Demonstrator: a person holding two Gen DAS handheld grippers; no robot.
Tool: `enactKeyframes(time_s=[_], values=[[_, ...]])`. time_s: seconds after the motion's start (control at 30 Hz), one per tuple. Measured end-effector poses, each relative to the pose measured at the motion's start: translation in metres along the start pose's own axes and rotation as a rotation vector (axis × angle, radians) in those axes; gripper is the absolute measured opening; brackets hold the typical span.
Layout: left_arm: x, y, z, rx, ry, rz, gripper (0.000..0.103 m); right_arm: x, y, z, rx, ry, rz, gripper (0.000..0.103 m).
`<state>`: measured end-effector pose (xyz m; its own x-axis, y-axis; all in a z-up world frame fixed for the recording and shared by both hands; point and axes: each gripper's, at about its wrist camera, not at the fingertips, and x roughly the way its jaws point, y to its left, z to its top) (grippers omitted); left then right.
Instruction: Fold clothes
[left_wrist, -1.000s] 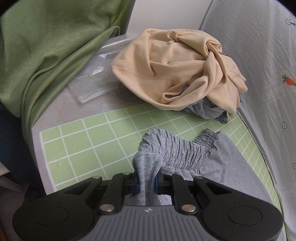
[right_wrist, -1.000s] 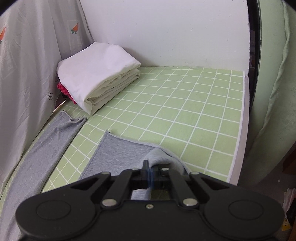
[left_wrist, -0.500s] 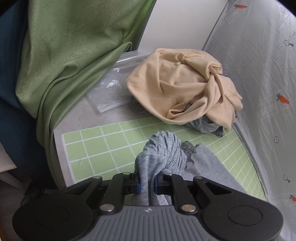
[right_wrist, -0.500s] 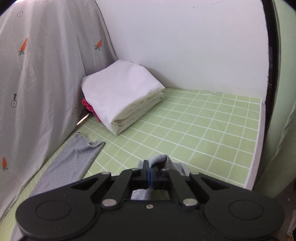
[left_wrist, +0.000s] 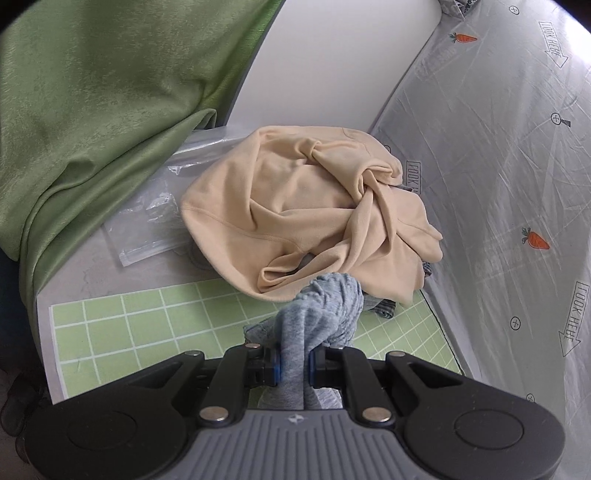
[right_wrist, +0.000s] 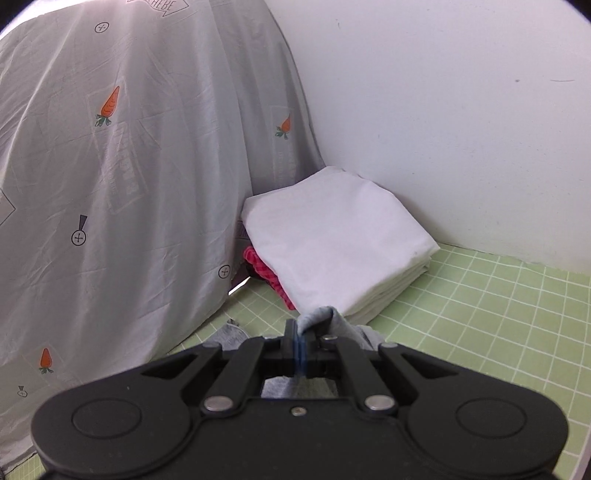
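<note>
Over green grid mat (left_wrist: 110, 328) — both tongs (left_wrist: 293, 363) (right_wrist: 300, 349) clamping grey garment (left_wrist: 317, 314).

Heathered grey on the bunched garment (left_wrist: 317, 314), pinched between blue pads (left_wrist: 275, 363) of a black left gripper (left_wrist: 293, 363). Beige on the crumpled top (left_wrist: 295, 206) behind. Light green with a white grid across the mat (left_wrist: 122, 328). Olive green on the curtain (left_wrist: 92, 92). Pale grey sheet (right_wrist: 129, 147) dotted with orange carrots. White folded stack (right_wrist: 332, 240), red checks on the cloth (right_wrist: 262, 269) beneath.
</note>
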<state>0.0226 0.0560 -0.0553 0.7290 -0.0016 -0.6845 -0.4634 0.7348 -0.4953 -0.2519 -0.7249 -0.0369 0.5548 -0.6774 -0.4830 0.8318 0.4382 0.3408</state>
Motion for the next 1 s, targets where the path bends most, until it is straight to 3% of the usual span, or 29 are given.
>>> enactKeyframes(time_s=[0.2, 0.37, 0.6, 0.67, 0.73, 0.77, 0.83, 0.9, 1.0], values=[[0.035, -0.015, -0.004, -0.049, 0.016, 0.030, 0.014, 0.050, 0.022, 0.005, 0.011, 0.006, -0.003, 0.002], [0.070, -0.029, -0.010, -0.094, 0.052, 0.106, 0.014, 0.101, 0.038, 0.000, 0.019, 0.051, -0.034, 0.002], [0.118, -0.062, -0.005, -0.046, 0.056, 0.180, 0.014, 0.200, 0.106, 0.003, -0.087, 0.171, -0.056, 0.002], [0.137, -0.074, -0.004, -0.037, 0.062, 0.191, 0.021, 0.233, 0.128, 0.009, -0.097, 0.203, -0.038, 0.003], [0.148, -0.085, -0.005, -0.027, 0.079, 0.219, 0.035, 0.247, 0.140, 0.012, -0.112, 0.207, -0.033, 0.034], [0.149, -0.089, -0.007, -0.016, 0.087, 0.226, 0.039, 0.250, 0.144, 0.012, -0.122, 0.203, -0.035, 0.042], [0.142, -0.095, -0.016, 0.024, 0.087, 0.218, 0.066, 0.242, 0.138, 0.003, -0.137, 0.209, -0.050, 0.061], [0.128, -0.096, -0.030, 0.061, 0.066, 0.228, 0.083, 0.226, 0.125, -0.011, -0.150, 0.222, -0.071, 0.069], [0.111, -0.098, -0.054, 0.122, 0.099, 0.243, 0.084, 0.203, 0.105, -0.033, -0.169, 0.242, -0.102, 0.069]])
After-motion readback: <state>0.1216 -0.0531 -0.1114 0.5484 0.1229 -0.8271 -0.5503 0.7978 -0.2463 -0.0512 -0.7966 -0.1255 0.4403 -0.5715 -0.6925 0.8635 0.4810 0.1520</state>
